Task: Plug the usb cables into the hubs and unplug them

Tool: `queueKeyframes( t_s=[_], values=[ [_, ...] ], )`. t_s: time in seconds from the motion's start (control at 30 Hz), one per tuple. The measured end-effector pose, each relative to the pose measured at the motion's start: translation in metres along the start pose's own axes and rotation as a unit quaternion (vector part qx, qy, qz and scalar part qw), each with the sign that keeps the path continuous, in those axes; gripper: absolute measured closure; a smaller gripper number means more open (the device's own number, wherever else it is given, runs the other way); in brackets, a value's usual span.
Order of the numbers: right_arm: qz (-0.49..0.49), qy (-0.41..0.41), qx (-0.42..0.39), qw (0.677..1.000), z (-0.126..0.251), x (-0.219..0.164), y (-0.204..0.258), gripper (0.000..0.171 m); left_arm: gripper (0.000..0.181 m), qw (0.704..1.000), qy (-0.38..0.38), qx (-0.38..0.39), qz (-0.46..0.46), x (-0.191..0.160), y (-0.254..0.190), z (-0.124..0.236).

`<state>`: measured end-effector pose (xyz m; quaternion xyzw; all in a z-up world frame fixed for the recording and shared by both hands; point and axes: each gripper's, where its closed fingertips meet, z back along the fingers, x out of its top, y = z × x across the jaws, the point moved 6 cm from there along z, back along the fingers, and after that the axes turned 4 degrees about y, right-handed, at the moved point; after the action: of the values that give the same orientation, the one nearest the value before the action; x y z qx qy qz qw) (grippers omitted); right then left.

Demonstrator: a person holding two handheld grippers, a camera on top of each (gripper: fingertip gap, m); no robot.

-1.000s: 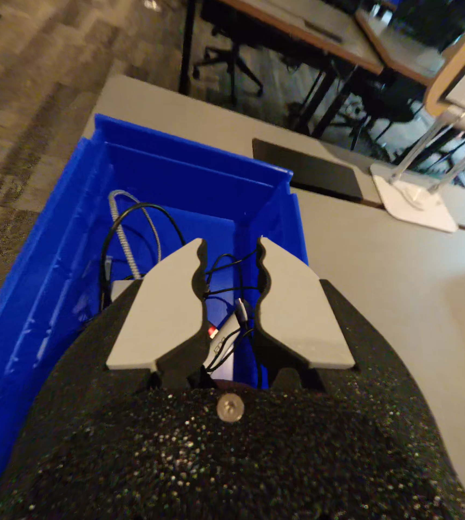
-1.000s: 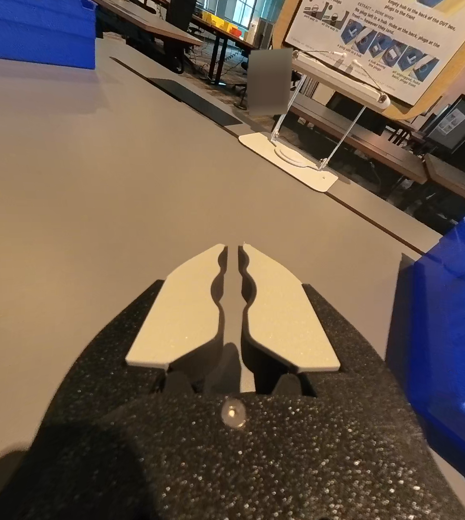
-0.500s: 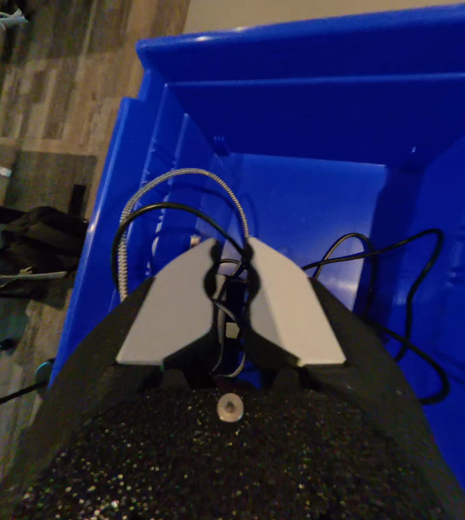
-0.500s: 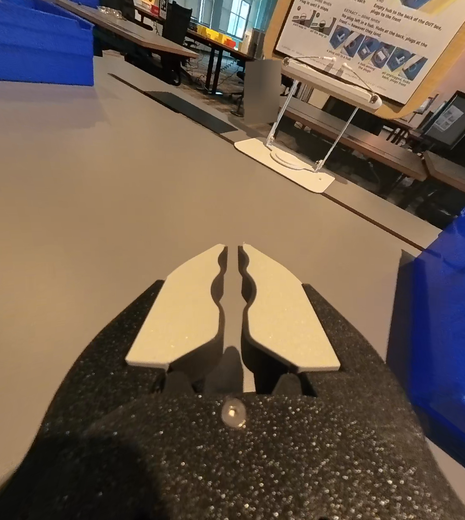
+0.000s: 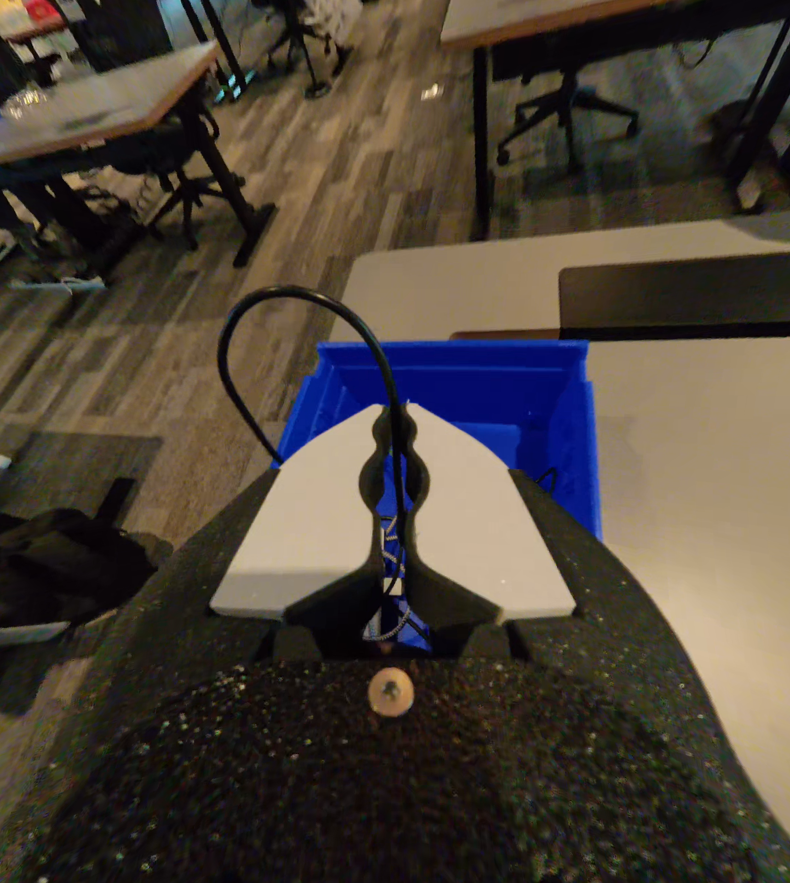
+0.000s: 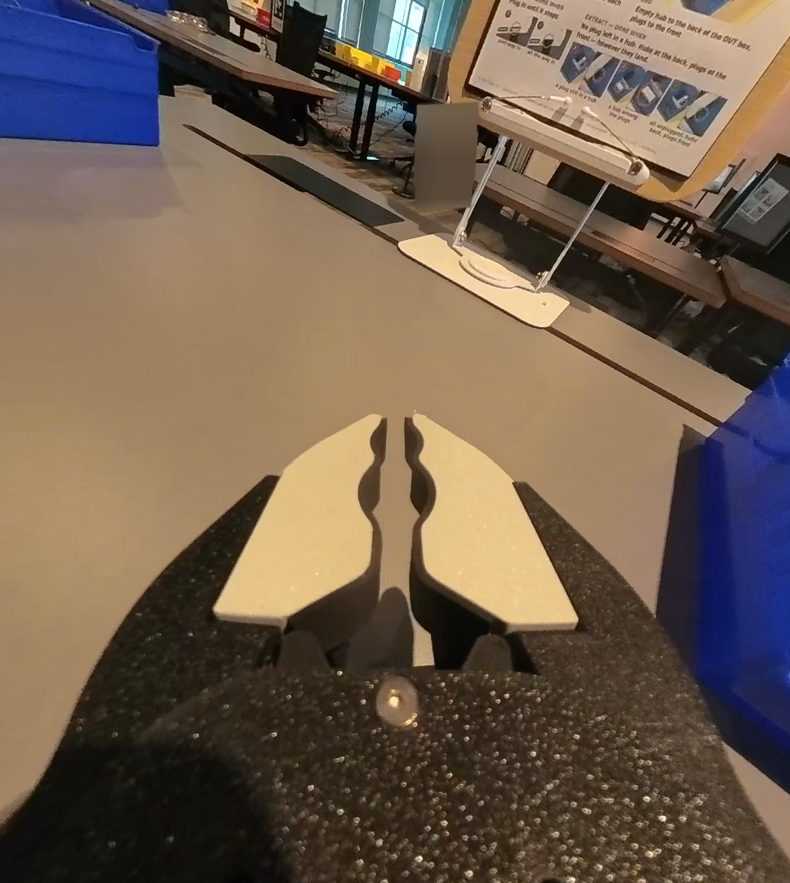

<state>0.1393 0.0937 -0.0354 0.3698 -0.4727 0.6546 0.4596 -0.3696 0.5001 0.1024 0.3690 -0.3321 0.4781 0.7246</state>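
Note:
My left gripper point(image 5: 395, 411) is shut on a thin black cable point(image 5: 259, 306) and holds it well above a blue bin point(image 5: 455, 377) at the grey table's point(image 5: 699, 478) left corner. The cable arcs up and left in a loop, then drops behind the left finger. Through the gap between the fingers a braided grey cable point(image 5: 395, 549) and a small white piece show below. My right gripper point(image 6: 396, 420) is nearly shut and empty, low over the bare grey table point(image 6: 192, 334). No hub shows clearly.
A second blue bin point(image 6: 756, 549) stands close on the right of the right gripper, another point(image 6: 49, 81) far left. A white stand point(image 6: 488, 272) with an instruction board sits at the table's far edge, beside a black strip point(image 5: 694, 291). Floor, desks and chairs lie beyond. Across from one pair of fingers to the other is roughly 65 centimetres.
My left gripper has risen out of the blue bin, lifting the black cable it closed on. The bin now lies well below it. My right gripper has barely moved.

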Motion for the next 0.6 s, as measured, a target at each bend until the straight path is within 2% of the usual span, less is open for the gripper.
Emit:
queueKeyframes(
  t_s=[0.2,0.33,0.47,0.6],
  values=[
    [-0.004,-0.002,0.002,1.0,0.0,0.0,-0.001,0.164,0.178,0.997,-0.07,-0.01,-0.039,0.038,-0.01,0.053],
    [-0.005,-0.002,0.002,1.0,0.0,0.0,-0.001,0.164,0.178,0.983,-0.144,-0.05,-0.101,0.072,-0.04,0.1],
    [-0.005,-0.003,0.001,1.0,0.001,0.0,-0.001,0.164,0.178,0.94,-0.234,-0.208,-0.135,0.1,-0.1,0.158],
    [-0.008,-0.009,0.001,1.0,0.002,0.001,-0.002,0.164,0.178,0.886,-0.245,-0.341,-0.194,0.098,-0.172,0.19]
  ],
)
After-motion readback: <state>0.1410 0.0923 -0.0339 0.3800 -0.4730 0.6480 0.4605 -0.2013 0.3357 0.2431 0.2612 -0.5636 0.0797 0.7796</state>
